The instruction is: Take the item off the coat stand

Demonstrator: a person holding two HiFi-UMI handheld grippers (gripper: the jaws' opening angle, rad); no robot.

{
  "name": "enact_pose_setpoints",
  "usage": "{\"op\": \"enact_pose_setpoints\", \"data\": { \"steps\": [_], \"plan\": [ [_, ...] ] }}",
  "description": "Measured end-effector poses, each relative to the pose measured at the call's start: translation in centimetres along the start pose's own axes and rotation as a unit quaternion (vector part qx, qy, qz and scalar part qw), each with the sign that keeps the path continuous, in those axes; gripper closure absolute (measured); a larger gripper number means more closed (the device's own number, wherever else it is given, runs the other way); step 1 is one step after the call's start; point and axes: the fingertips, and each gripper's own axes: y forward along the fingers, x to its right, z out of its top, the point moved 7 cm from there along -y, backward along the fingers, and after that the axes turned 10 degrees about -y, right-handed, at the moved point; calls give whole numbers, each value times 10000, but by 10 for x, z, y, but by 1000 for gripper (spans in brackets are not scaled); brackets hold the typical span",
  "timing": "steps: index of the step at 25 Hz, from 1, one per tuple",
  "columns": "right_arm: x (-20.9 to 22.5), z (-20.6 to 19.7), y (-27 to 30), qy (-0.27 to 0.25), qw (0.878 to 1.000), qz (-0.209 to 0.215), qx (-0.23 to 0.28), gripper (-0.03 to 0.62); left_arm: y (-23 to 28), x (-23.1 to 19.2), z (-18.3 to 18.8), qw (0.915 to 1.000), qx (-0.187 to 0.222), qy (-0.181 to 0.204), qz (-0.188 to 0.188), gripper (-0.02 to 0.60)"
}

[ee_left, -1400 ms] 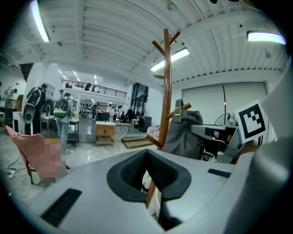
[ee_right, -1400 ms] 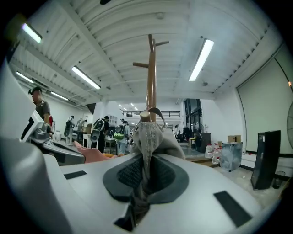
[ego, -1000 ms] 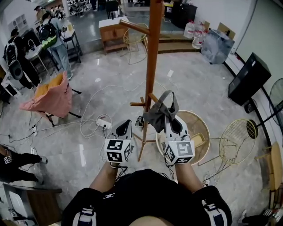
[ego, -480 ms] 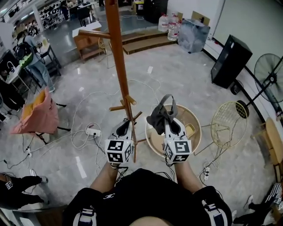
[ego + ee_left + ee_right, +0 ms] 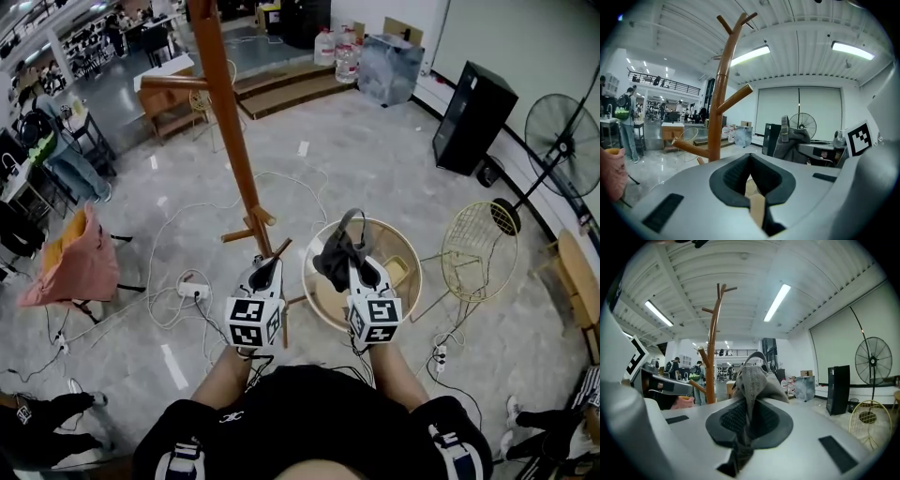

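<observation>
Round pale tub (image 5: 417, 262), wire chair (image 5: 480, 248) just beside it, black speaker box (image 5: 473, 117), standing fan (image 5: 561, 122) further right, pink cloth (image 5: 70, 267) draped at far left, white power strip (image 5: 192, 291) among loose cables (image 5: 281, 183).

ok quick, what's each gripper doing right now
left gripper: jaws closed, nothing between them
right gripper: jaws closed on the grey cloth item

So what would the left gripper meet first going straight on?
Likely nothing near: the coat stand rises just left of the left gripper's line, close enough to graze perhaps. Past it the floor looks free; depth is unclear.
</observation>
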Motion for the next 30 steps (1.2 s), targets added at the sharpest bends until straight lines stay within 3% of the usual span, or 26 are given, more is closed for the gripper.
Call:
{"op": "enact_pose_setpoints", "data": {
  "steps": [11,30],
  "plan": [
    [4,-5,-1,-65,9999,-46,92,566,11,6,-1,9999,-22,100,-111,569],
    [15,2,1,-44,9998,28,180,566,16,9,5,10000,29,57,25,569]
  ]
}}
